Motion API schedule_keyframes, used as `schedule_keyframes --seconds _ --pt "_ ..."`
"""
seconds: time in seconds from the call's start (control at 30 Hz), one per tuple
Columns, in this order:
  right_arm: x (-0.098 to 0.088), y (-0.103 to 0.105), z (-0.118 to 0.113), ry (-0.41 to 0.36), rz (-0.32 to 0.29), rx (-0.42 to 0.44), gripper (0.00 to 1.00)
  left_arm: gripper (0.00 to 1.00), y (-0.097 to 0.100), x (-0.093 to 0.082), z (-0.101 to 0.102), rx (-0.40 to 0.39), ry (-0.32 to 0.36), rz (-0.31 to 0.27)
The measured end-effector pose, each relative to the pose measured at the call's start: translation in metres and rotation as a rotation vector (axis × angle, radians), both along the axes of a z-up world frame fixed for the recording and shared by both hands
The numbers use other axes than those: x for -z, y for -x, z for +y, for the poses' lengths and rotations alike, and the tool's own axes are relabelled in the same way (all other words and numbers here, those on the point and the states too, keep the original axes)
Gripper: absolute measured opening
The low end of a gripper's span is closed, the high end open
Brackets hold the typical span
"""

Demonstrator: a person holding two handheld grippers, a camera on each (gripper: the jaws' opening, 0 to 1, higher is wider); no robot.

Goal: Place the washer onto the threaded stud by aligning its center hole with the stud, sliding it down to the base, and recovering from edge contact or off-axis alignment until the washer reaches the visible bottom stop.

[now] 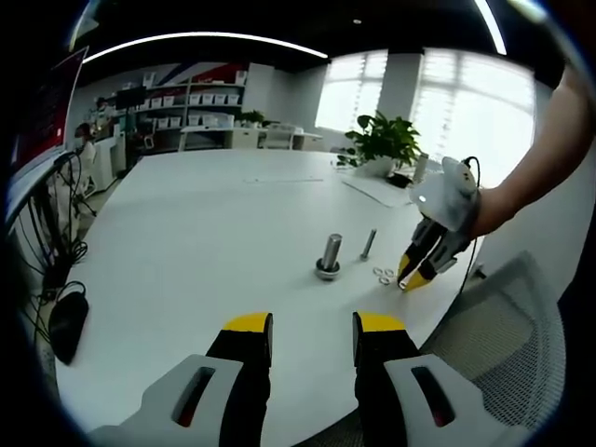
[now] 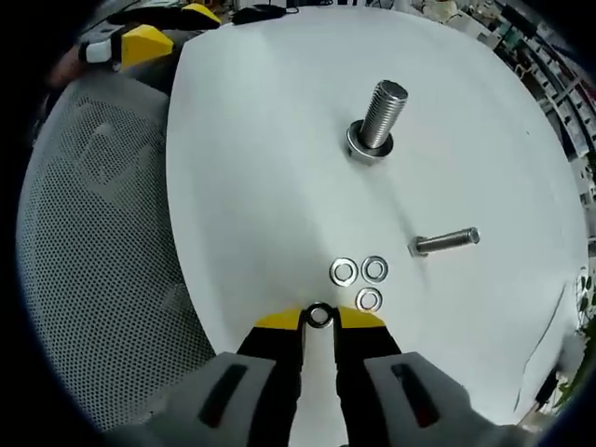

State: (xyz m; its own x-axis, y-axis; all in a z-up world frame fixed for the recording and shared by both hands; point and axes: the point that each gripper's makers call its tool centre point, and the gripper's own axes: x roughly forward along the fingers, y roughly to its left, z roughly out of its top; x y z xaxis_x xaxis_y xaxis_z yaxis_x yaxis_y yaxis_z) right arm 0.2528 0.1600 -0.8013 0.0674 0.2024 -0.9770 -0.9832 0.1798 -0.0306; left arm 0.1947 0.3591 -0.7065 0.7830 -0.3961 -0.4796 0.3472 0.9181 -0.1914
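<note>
A thick threaded stud (image 1: 330,253) (image 2: 382,114) stands upright on the white table (image 1: 205,242) (image 2: 270,149), with a ring at its base. Three loose washers (image 1: 384,275) (image 2: 361,279) lie in a cluster near the table's edge. In the right gripper view, my right gripper (image 2: 319,319) is at the table surface just before that cluster, shut on a further washer (image 2: 319,315) held between its yellow tips. From the left gripper view, the right gripper (image 1: 413,277) points down beside the washers. My left gripper (image 1: 314,326) hovers open over the near table edge, holding nothing.
A smaller bolt (image 1: 369,244) (image 2: 447,241) lies on its side past the washers. A grey mesh chair (image 1: 503,326) (image 2: 84,233) sits against the table edge. The left gripper (image 2: 172,28) shows beyond the chair. Potted plant (image 1: 384,140), papers and shelves stand far off.
</note>
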Motion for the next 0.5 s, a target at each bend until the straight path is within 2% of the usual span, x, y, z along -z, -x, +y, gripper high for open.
schedule_keyframes --seconds 0.27,0.5 --pt "-0.011 -0.009 -0.003 -0.057 0.015 0.089 0.14 0.32 0.0 0.0 0.0 0.0 0.001 0.0" --pt "-0.02 -0.014 0.0 -0.077 0.007 0.088 0.14 0.32 0.0 0.001 0.0 0.002 -0.002 0.001"
